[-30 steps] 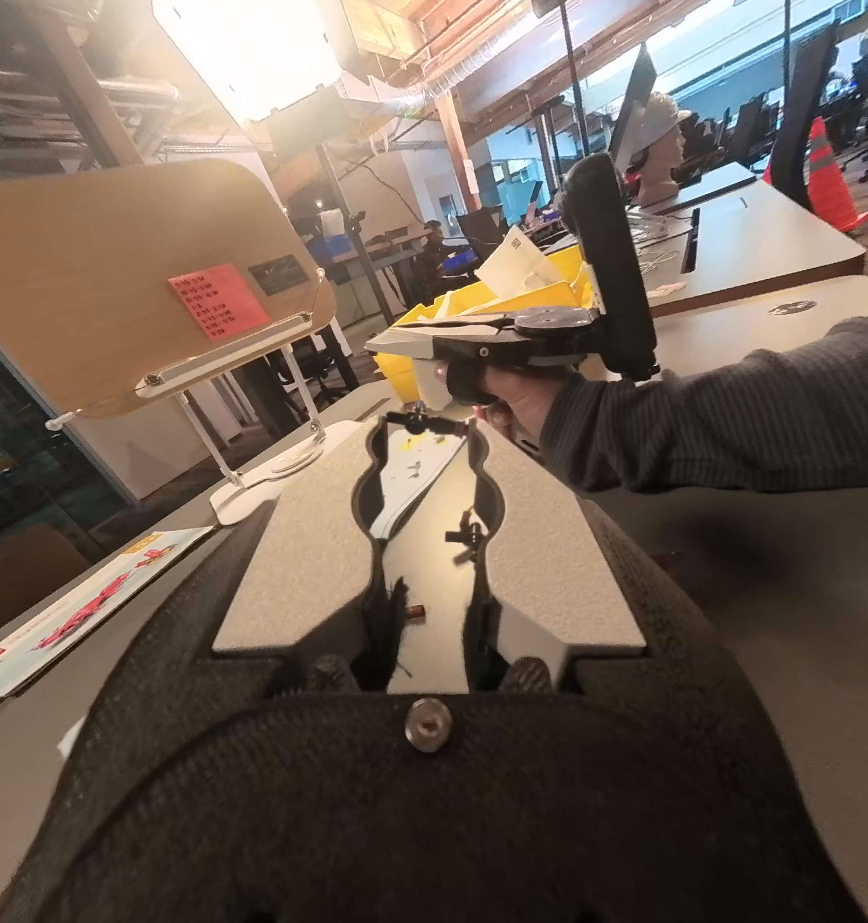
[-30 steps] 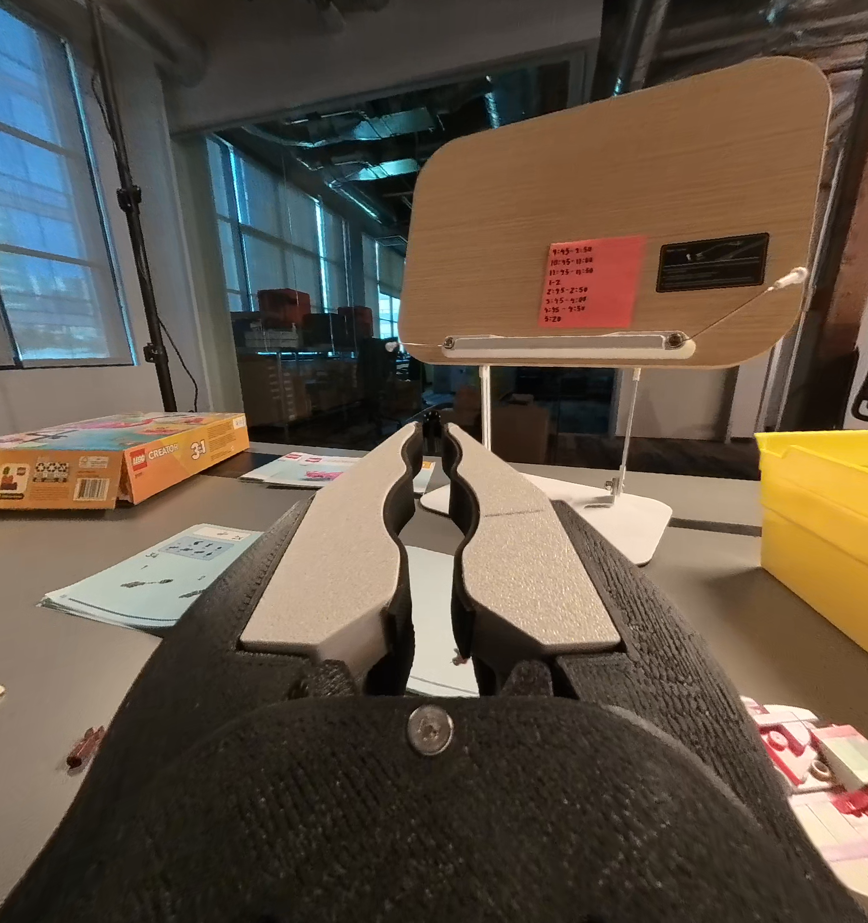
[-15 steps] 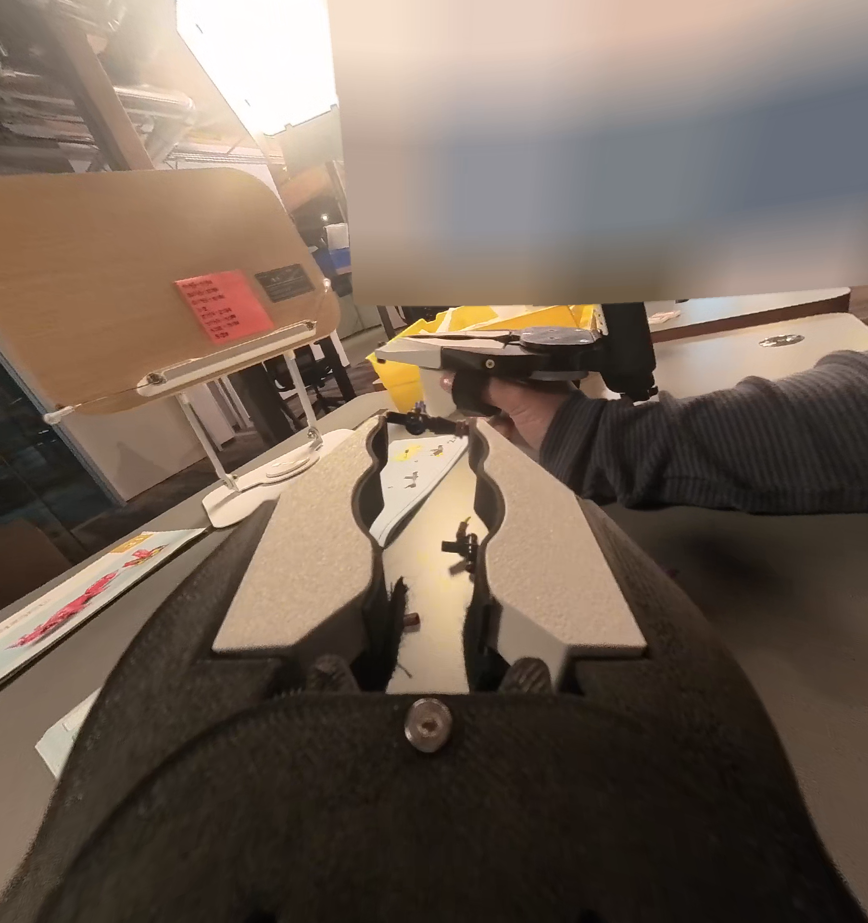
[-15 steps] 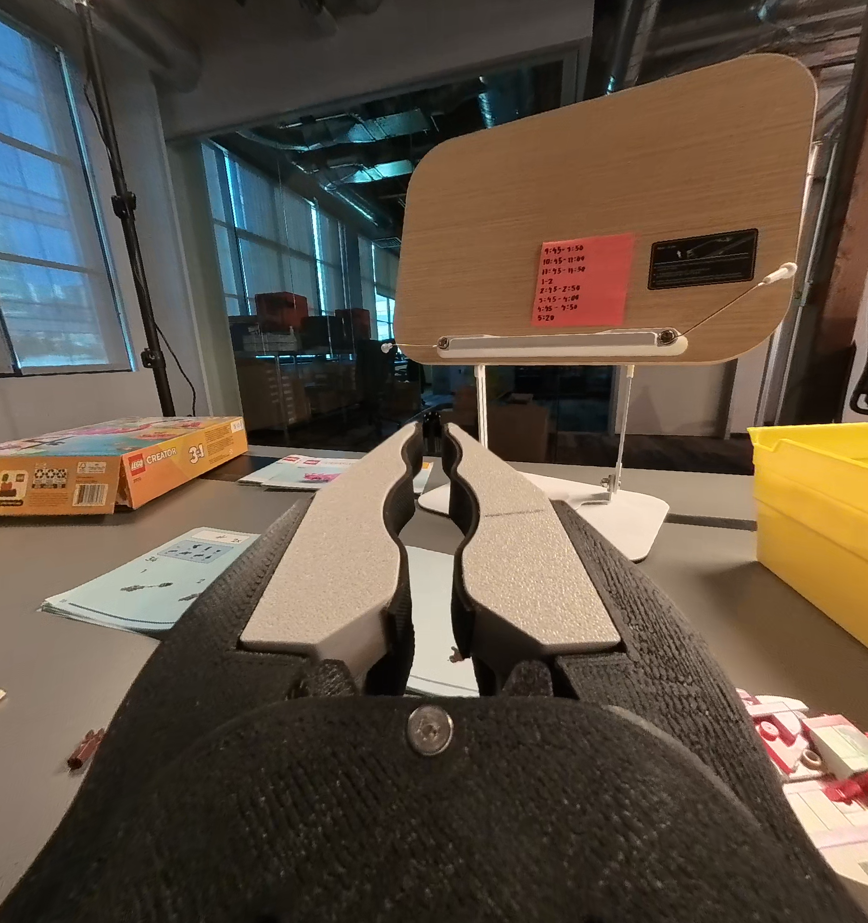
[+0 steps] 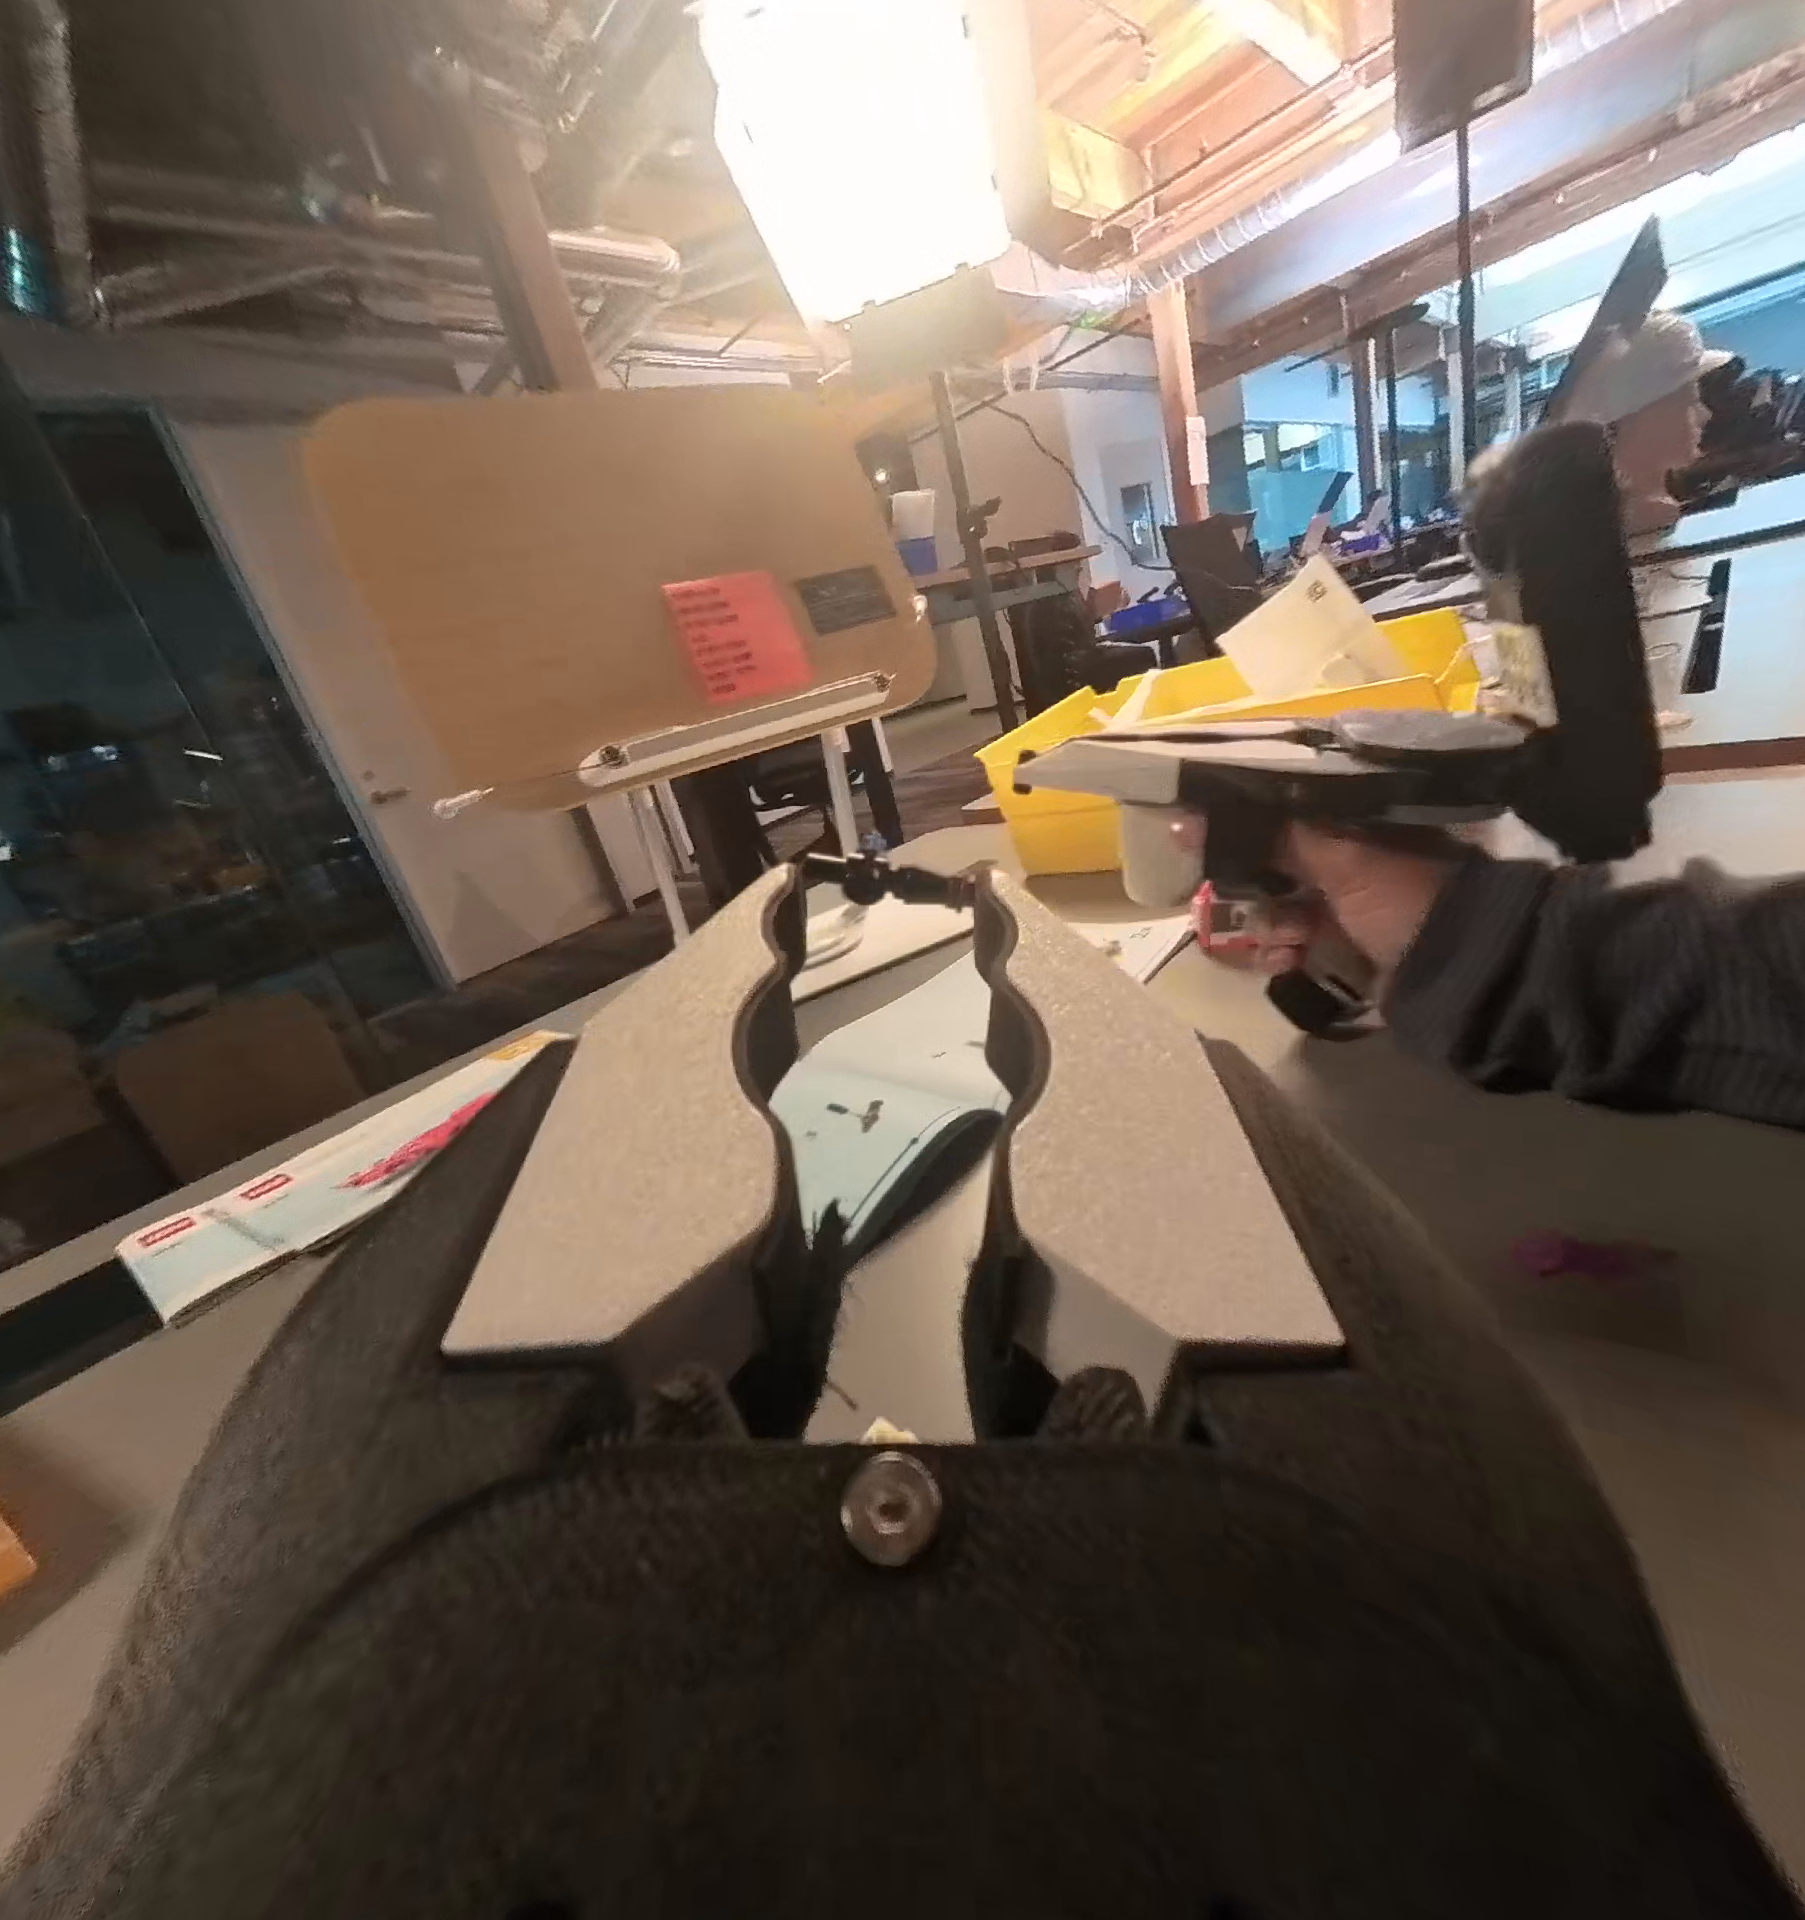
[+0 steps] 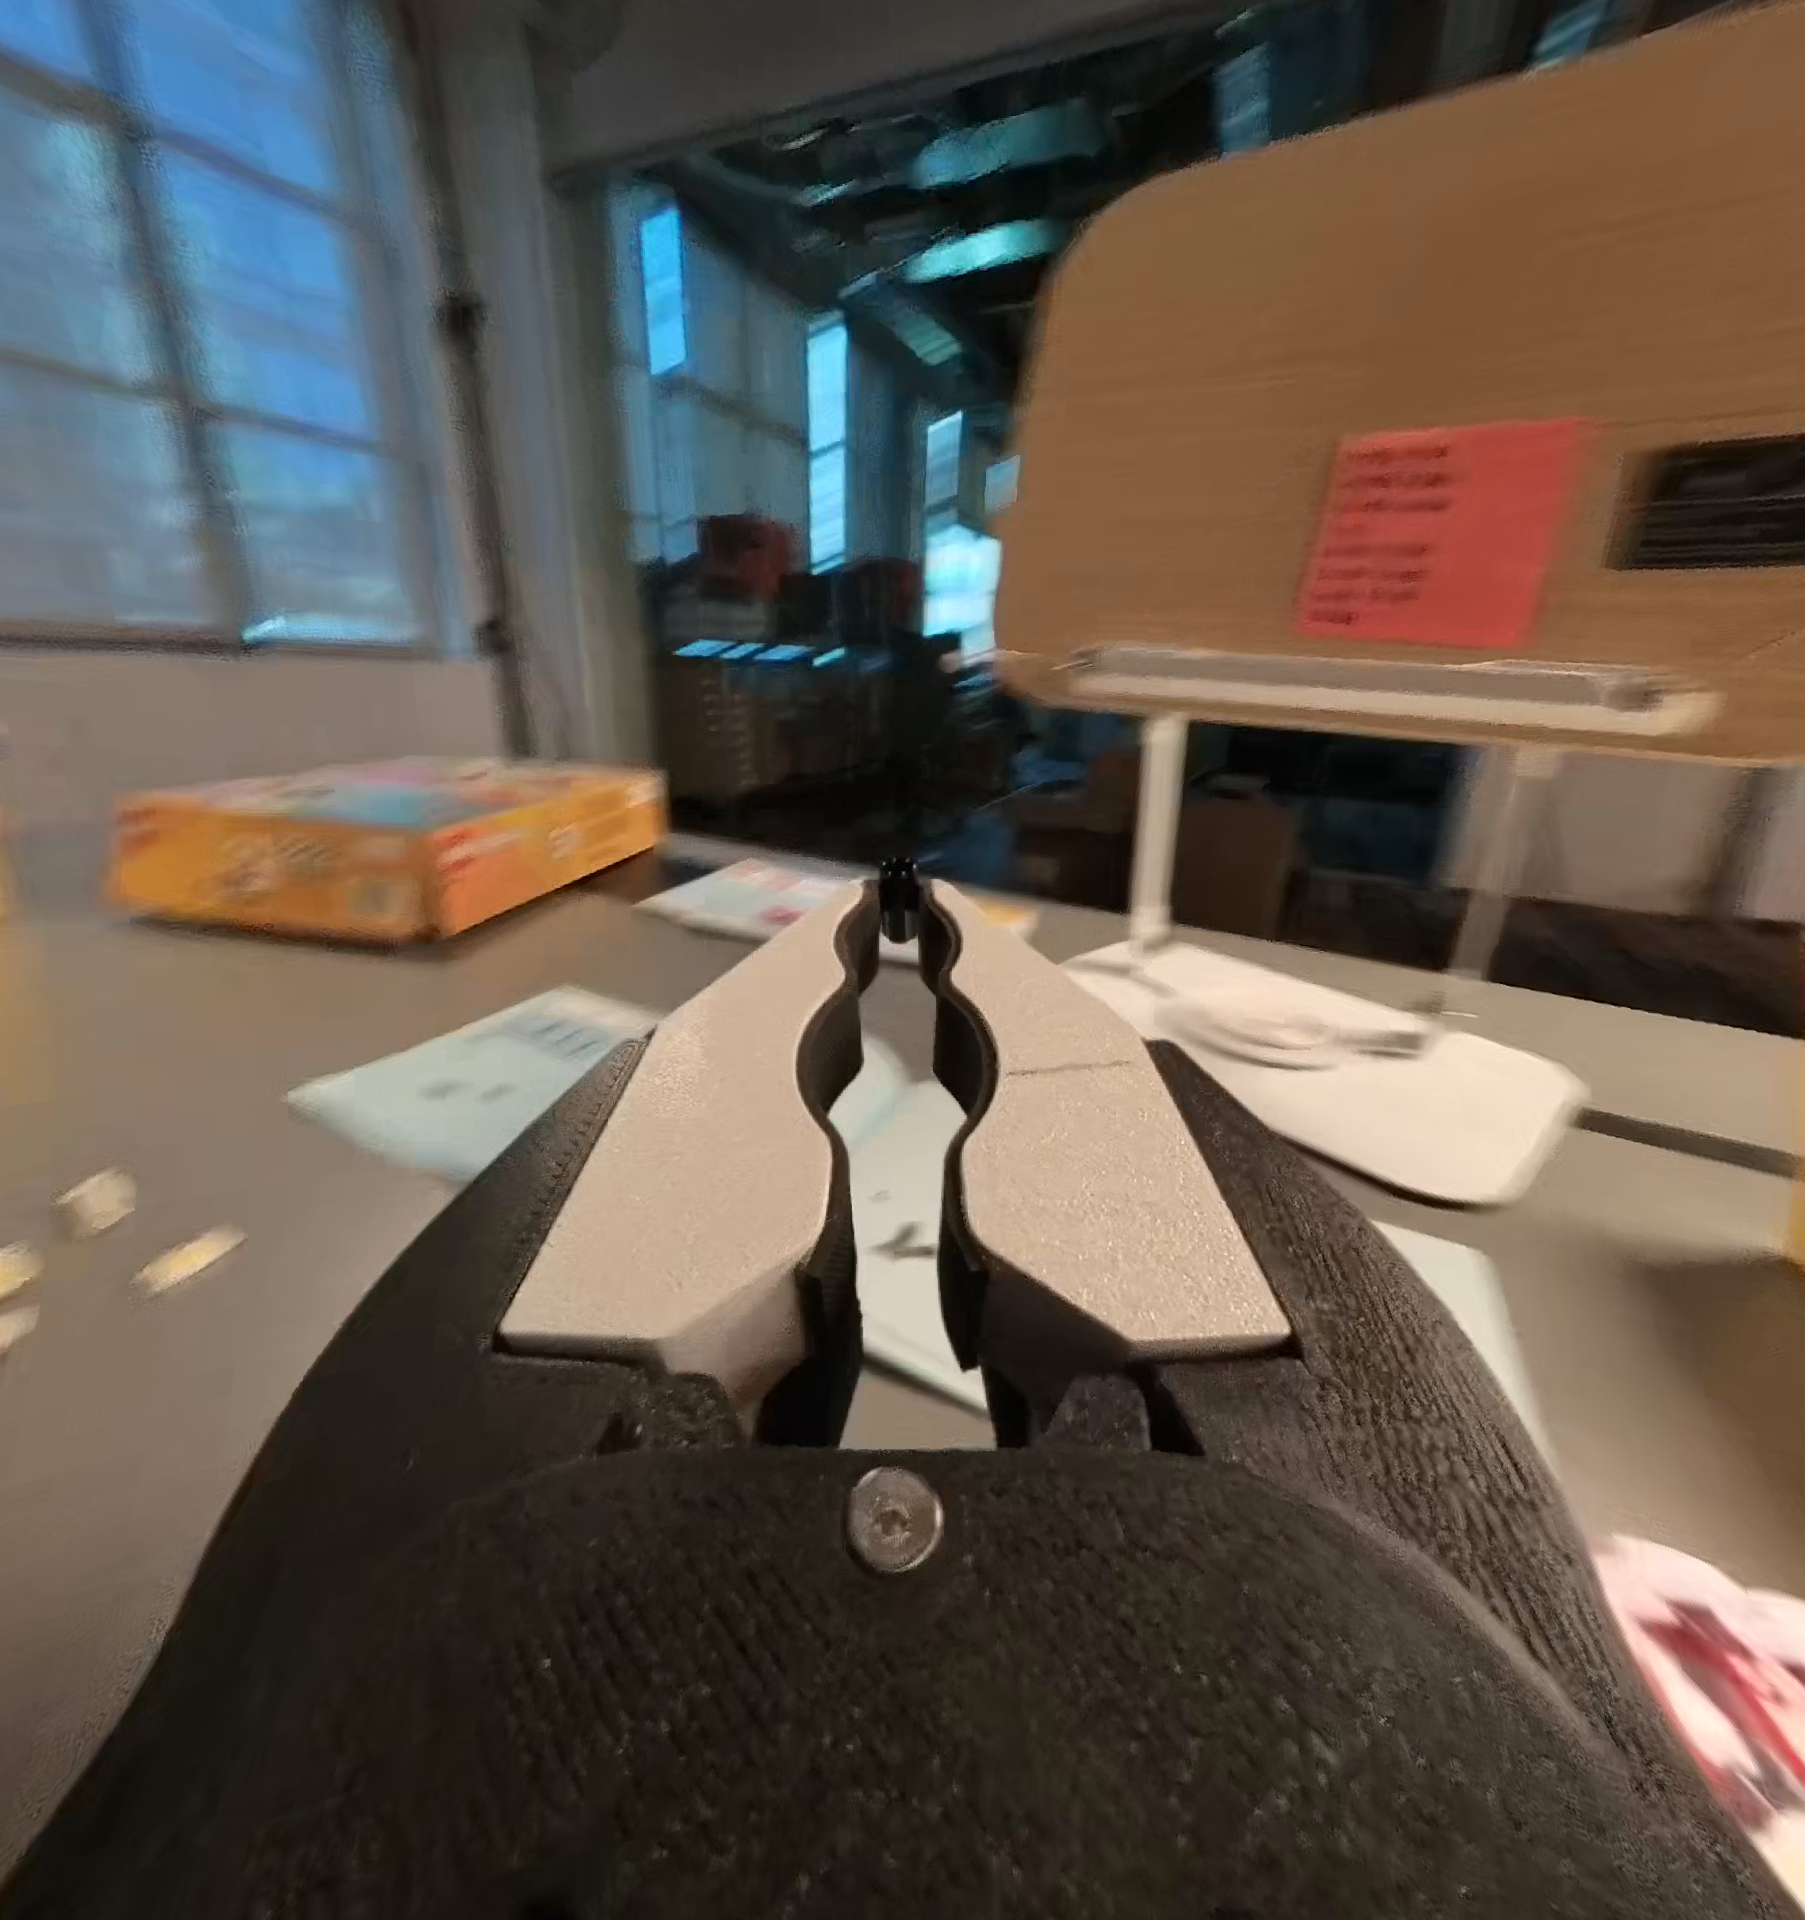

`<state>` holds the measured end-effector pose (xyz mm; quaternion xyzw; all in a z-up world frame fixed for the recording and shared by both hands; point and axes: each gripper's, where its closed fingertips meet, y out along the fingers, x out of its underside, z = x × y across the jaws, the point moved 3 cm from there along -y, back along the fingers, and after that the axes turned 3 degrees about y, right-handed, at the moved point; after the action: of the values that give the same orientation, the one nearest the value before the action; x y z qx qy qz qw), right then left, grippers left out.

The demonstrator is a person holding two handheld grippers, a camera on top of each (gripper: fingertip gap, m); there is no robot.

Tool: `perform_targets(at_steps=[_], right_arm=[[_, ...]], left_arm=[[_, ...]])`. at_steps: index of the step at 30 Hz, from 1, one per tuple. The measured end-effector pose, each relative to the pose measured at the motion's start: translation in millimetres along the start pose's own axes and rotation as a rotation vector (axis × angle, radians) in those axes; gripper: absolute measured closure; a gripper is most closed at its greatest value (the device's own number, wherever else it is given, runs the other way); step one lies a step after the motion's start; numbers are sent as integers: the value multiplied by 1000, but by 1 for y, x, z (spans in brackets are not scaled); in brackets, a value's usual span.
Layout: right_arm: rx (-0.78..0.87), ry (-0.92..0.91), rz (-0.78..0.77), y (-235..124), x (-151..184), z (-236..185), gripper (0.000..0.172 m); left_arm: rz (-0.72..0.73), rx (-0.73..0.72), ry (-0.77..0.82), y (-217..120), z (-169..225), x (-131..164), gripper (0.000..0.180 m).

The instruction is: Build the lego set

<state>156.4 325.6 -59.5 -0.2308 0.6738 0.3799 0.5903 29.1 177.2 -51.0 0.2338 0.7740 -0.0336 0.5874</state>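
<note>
My left gripper [image 5: 890, 885] is shut on a thin black jointed piece [image 5: 877, 883] that spans crosswise between its fingertips, above a pale blue booklet [image 5: 877, 1122] on the grey table [image 5: 1500, 1455]. My right gripper [image 6: 898, 914] is shut on a small black stud-like piece [image 6: 895, 896] that stands upright at its very tips. The right gripper also shows in the left wrist view [image 5: 1033, 771], held by a hand in a dark sleeve [image 5: 1604, 997], off to the right and apart from the left gripper.
A wooden book stand [image 6: 1397, 312] with a red note stands on a white base [image 6: 1345, 1081]. A yellow bin [image 5: 1085, 821] sits behind it. An orange box [image 6: 378, 842], loose tan pieces [image 6: 98, 1257] and a pink and white brick build [image 6: 1729, 1714] lie on the table. Left tips to right tips: about 15 cm.
Both grippers keep their grasps. The left view has swung, so the right gripper and hand now sit farther right. The right gripper has moved forward and left, blurring its view.
</note>
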Motion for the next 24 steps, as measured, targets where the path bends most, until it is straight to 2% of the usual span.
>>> perform_targets(at_steps=[1, 4, 5, 7, 10, 15, 20, 24], right_arm=[[-121, 9, -51, 1, 3, -15, 167], [-656, 109, -242, -16, 11, -78, 167], [-779, 110, -323, -26, 17, -93, 167], [-911, 13, -488, -43, 38, -111, 166], [-1014, -82, -679, -61, 63, -126, 166], [-1025, -170, -798, -69, 79, -127, 166], [-1021, -204, -832, -71, 85, -123, 166], [-1018, -197, -836, -72, 84, -121, 166]], left_arm=[[-4, -6, 12, -1, -1, 1, 150], [-7, -6, 46, -2, -1, 0, 150], [-11, 3, 51, -2, 0, 1, 150], [-27, 40, 33, -2, 3, 3, 150], [-113, 140, -41, 2, 11, 13, 150], [-360, 332, -98, 5, 32, 35, 150], [-585, 431, -36, -1, 49, 56, 150], [-650, 493, -8, -2, 66, 66, 150]])
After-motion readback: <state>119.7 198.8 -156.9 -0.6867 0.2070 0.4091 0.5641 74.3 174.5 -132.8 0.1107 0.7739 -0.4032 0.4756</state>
